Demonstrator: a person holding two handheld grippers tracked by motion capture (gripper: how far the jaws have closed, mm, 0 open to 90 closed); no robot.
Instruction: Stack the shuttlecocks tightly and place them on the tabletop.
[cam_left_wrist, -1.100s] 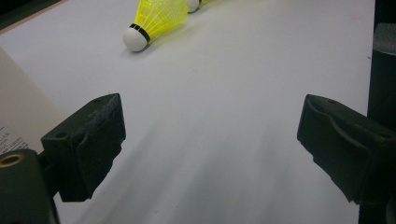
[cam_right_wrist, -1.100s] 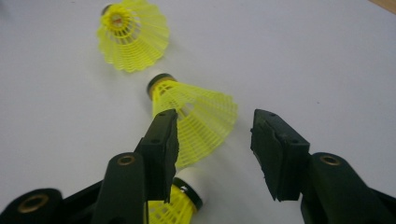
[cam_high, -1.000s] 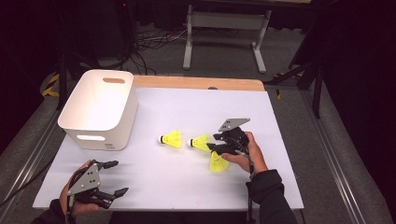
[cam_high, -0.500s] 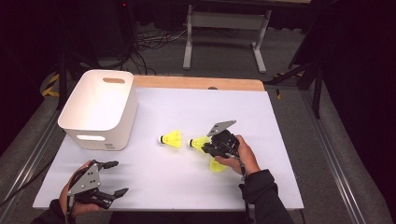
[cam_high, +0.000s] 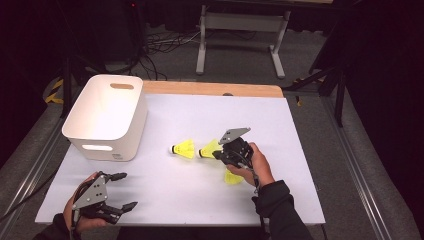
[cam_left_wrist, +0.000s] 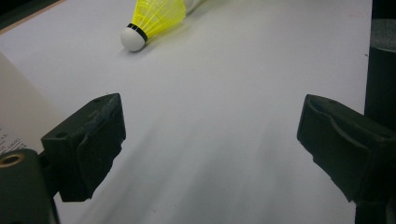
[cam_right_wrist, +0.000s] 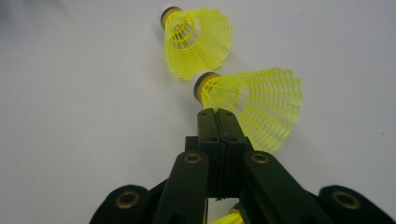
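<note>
We go for a shuttle, the other hand waits

Our left gripper (cam_high: 129, 190) rests with jaws spread wide and empty, just in front of the bin (cam_high: 100, 150), we think to stay out of the way. The far shuttle (cam_high: 184, 149) lies ahead of the right gripper (cam_high: 216, 154). The near shuttle (cam_right_wrist: 252, 105) lies at its tips, cork forward. These jaws have just been closing and are now pressed together. We cannot tell whether they catch the thin skirt. A third shuttle (cam_high: 232, 177) lies under this hand.
</note>
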